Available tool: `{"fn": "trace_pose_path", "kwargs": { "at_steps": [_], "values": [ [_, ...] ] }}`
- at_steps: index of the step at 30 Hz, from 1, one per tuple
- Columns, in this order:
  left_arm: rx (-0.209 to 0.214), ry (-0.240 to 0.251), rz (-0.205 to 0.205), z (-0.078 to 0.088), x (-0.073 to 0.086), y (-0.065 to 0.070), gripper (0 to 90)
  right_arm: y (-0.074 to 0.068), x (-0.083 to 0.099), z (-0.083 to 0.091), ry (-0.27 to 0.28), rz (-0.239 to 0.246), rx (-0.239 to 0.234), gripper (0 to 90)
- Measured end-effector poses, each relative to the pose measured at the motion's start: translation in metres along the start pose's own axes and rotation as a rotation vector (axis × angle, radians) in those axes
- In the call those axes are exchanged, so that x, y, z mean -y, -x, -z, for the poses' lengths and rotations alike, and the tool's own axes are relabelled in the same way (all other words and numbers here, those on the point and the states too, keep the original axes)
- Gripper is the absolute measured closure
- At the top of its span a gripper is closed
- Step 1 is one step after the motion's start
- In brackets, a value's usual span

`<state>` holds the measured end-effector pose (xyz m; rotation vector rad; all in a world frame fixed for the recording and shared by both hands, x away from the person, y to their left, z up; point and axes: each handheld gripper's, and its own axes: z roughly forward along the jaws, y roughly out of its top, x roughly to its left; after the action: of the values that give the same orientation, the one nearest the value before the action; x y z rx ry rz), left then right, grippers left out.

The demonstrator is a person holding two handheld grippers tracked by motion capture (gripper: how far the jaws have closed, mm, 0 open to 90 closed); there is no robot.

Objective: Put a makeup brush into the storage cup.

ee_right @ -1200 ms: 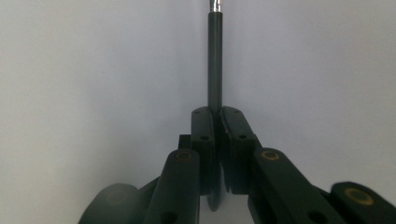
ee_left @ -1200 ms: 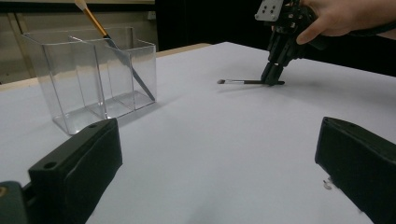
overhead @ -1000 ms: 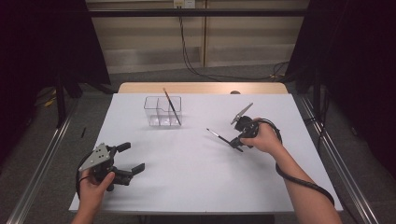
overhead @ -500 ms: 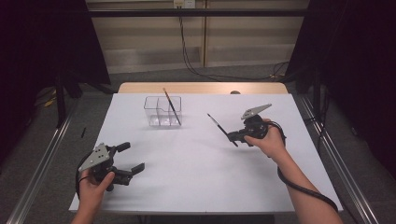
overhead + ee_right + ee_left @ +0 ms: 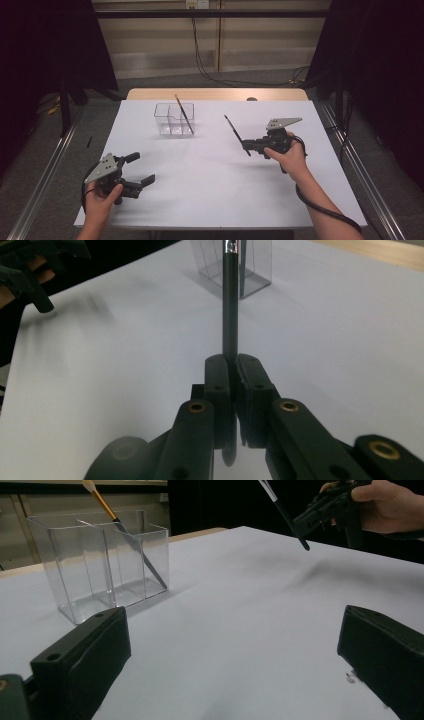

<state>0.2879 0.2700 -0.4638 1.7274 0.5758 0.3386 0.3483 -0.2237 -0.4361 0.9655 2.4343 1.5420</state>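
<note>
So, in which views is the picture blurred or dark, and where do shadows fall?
High view: sharp over the white table, dark at both sides. Left gripper view: the near jaws are soft, and a faint shadow lies under the brush. Right gripper view: the lower jaws are out of focus; the clear organizer is hazy.

Bright even overhead light, dark surroundings, soft shadows, slight blur

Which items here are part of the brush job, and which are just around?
In the job:
- black brush clamped in the right gripper, lifted off the table
- clear organizer, three compartments
- brush with wooden handle already leaning in it

Just around:
- left gripper, jaws open, holding nothing, low over the white table
- cables on the far wall
</note>
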Motion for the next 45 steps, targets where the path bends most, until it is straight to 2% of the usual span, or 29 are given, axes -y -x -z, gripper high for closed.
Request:
{"fn": "trace_pose_path", "kwargs": {
  "at_steps": [5, 10, 17, 24, 31, 40, 45],
  "values": [
    [0.004, 0.002, 0.008, -0.001, 0.000, 0.001, 0.5, -0.005, 0.003, 0.001, 0.056, 0.012, -0.001, 84.4],
    [0.004, 0.004, 0.008, -0.001, 0.000, 0.001, 0.5, -0.008, 0.009, 0.002, 0.095, -0.002, -0.018, 84.4],
    [0.004, -0.001, 0.006, -0.001, 0.001, 0.000, 0.5, -0.012, 0.012, 0.004, 0.132, -0.004, -0.037, 84.4],
    [0.005, -0.001, 0.006, -0.001, 0.000, 0.001, 0.5, -0.018, 0.014, 0.003, 0.143, 0.005, -0.049, 84.4],
    [0.005, 0.000, 0.009, -0.001, 0.000, 0.001, 0.6, -0.026, 0.017, 0.000, 0.156, -0.003, -0.094, 84.4],
    [0.004, 0.000, 0.005, 0.000, -0.001, 0.001, 0.6, -0.035, 0.021, -0.005, 0.162, 0.015, -0.116, 84.4],
    [0.006, 0.003, 0.006, -0.001, -0.001, 0.002, 0.6, -0.037, 0.023, -0.007, 0.170, 0.007, -0.134, 84.4]
  ]
}}
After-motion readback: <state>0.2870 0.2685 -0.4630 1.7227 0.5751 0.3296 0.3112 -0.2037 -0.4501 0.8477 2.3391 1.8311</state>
